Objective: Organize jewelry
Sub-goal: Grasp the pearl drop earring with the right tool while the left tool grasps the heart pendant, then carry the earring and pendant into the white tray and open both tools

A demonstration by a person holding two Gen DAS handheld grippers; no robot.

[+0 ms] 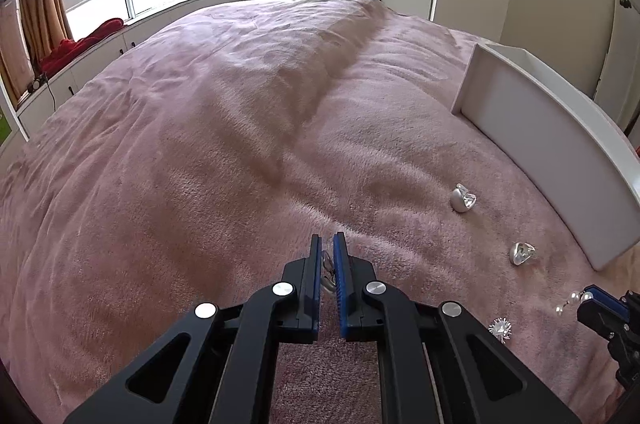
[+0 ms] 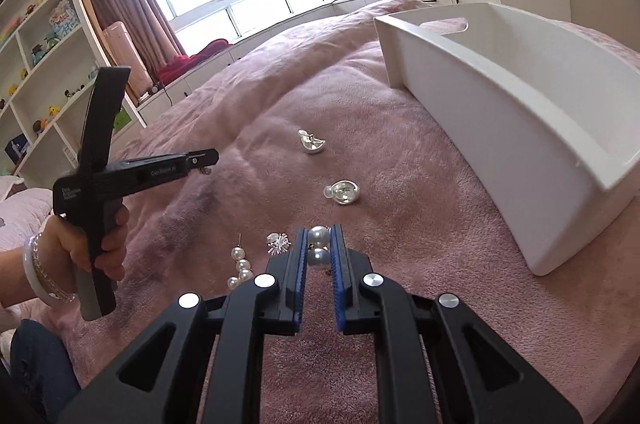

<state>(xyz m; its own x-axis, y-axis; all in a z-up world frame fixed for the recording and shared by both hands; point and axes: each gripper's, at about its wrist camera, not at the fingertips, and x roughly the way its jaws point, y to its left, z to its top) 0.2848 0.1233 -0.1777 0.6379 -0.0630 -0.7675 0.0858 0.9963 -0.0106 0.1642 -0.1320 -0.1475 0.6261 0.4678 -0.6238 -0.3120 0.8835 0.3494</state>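
My left gripper (image 1: 329, 244) is shut on a small silver earring (image 1: 327, 270) and holds it above the pink blanket; it also shows in the right wrist view (image 2: 208, 156). My right gripper (image 2: 319, 236) is shut on a pearl earring (image 2: 319, 246) low over the blanket; it shows at the edge of the left wrist view (image 1: 588, 294). On the blanket lie two silver earrings (image 2: 311, 141) (image 2: 345, 191), a sparkly stud (image 2: 279, 243) and a pearl drop earring (image 2: 240, 266). A white box (image 2: 520, 112) stands to the right.
The pink blanket (image 1: 224, 128) covers a large bed. A window bench with red cloth (image 1: 80, 44) runs behind it. White shelves with toys (image 2: 36, 36) stand at the left. The box also shows in the left wrist view (image 1: 540, 144).
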